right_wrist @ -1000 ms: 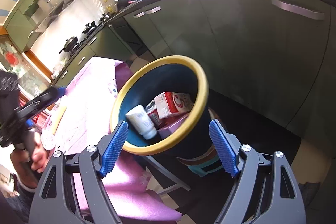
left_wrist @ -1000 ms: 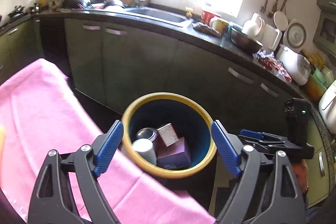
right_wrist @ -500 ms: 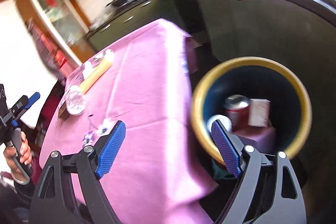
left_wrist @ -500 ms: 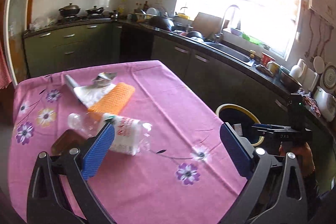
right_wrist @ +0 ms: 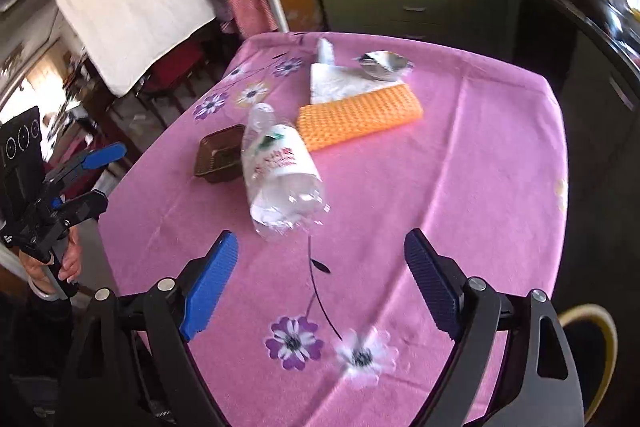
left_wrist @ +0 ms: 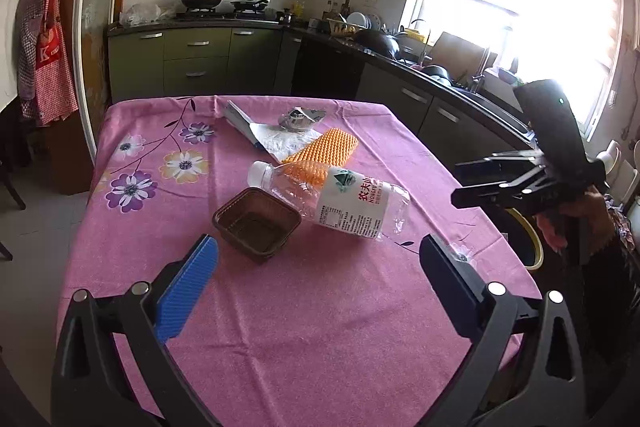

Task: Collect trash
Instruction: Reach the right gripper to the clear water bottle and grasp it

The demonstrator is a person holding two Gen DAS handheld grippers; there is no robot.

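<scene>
Over the pink tablecloth [left_wrist: 320, 307] — both grippers hover with jaws wide apart, holding nothing.

On the cloth a clear plastic bottle [left_wrist: 332, 199] lies on its side, its neck end touching a brown plastic tray [left_wrist: 256, 223], with an orange cloth [left_wrist: 324, 151], a white napkin [left_wrist: 280, 139] and a crumpled foil piece [left_wrist: 300, 119] farther back. From its own camera the left gripper [left_wrist: 316, 291] points at the tray and bottle; the right gripper [right_wrist: 320, 279] faces the bottle's base. At the table's right edge the yellow rim of the bin [right_wrist: 604, 343] shows — partly hidden.
</scene>
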